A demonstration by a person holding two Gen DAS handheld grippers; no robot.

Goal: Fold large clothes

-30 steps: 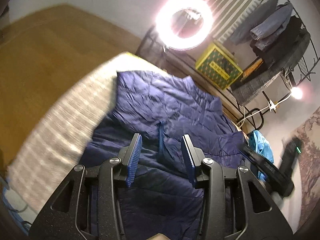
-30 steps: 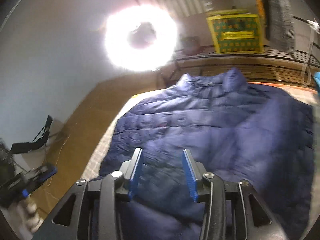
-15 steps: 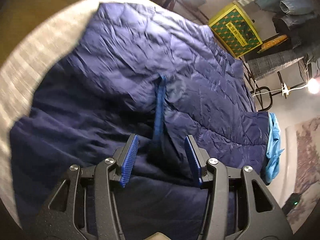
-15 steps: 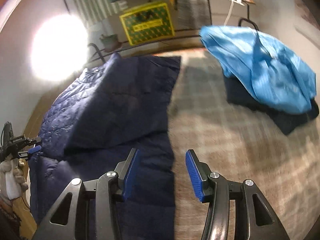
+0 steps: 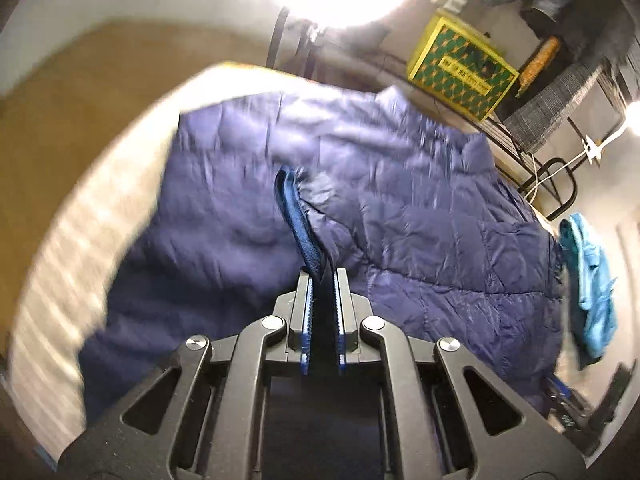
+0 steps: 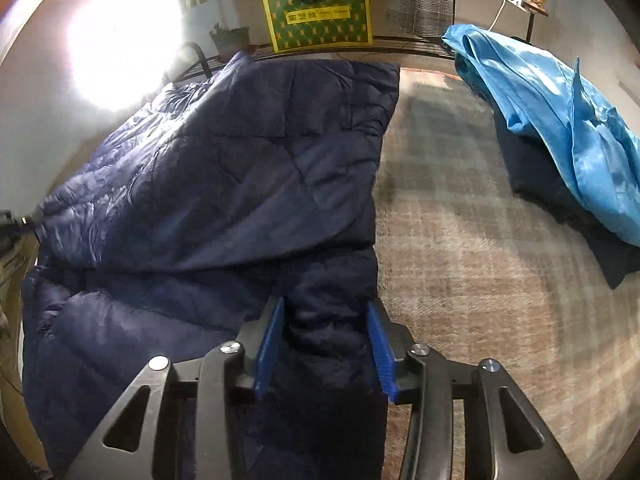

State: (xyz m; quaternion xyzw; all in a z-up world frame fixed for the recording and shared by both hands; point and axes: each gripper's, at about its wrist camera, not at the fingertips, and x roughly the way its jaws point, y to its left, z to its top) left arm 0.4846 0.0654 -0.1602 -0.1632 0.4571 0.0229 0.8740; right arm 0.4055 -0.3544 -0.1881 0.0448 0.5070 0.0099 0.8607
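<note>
I am pinching the navy down jacket's blue cuff between my left fingers, narrow. My right fingers, wide, are straddling its hem on the bed; I should clamp before lifting evenly.

Our left gripper, open half a second ago, is now clamped on the blue cuff of the jacket and lifts it. Our right gripper, which straddled the jacket's right edge, now sits lower, its parted pads around a dark fold near the bed's front edge.
</note>
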